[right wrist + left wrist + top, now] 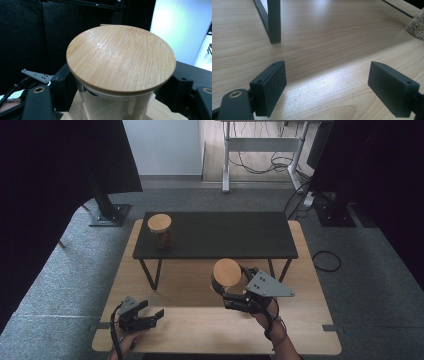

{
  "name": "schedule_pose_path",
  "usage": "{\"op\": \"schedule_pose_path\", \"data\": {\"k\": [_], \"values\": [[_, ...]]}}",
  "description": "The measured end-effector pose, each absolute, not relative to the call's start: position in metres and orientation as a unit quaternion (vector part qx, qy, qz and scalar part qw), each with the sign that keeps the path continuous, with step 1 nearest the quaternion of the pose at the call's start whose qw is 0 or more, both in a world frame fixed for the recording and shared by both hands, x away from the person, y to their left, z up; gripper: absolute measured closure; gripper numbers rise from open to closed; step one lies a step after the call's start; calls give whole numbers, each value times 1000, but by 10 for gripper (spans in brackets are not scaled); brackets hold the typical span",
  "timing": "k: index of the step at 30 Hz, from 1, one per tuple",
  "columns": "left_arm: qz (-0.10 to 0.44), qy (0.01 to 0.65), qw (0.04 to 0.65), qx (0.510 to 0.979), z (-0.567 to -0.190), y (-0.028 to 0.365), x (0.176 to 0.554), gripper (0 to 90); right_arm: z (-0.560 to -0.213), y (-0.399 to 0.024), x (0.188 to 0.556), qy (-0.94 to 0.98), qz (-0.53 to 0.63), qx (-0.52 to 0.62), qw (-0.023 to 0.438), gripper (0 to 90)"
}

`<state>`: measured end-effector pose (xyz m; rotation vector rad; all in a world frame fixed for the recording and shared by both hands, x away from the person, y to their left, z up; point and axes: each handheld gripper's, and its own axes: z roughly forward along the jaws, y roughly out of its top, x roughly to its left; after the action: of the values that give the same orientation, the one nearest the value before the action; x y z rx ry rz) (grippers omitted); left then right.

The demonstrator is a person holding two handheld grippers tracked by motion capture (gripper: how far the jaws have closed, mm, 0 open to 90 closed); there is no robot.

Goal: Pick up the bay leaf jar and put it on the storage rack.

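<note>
On wood-grain table (190, 285): right hand-held gripper (231, 292) clamps glass jar (110, 110) (round bamboo lid (121, 58)); left hand-held gripper (327, 87) apart.

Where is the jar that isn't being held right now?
In the high view, the second jar stands on the left end of the black shelf, far from both grippers.

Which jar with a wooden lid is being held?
The jar near the front, gripped by the right gripper above the wooden table. The other jar stands alone on the black shelf, untouched.
</note>
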<state>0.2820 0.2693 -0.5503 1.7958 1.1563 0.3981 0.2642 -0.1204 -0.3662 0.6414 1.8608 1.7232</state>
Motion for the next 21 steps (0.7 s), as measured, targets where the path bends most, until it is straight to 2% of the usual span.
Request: {"op": "schedule_pose_path", "data": {"k": [21], "values": [[162,470,465,732,-550,269,282,145,-352,-118,276,690,631,228,270,250]]}}
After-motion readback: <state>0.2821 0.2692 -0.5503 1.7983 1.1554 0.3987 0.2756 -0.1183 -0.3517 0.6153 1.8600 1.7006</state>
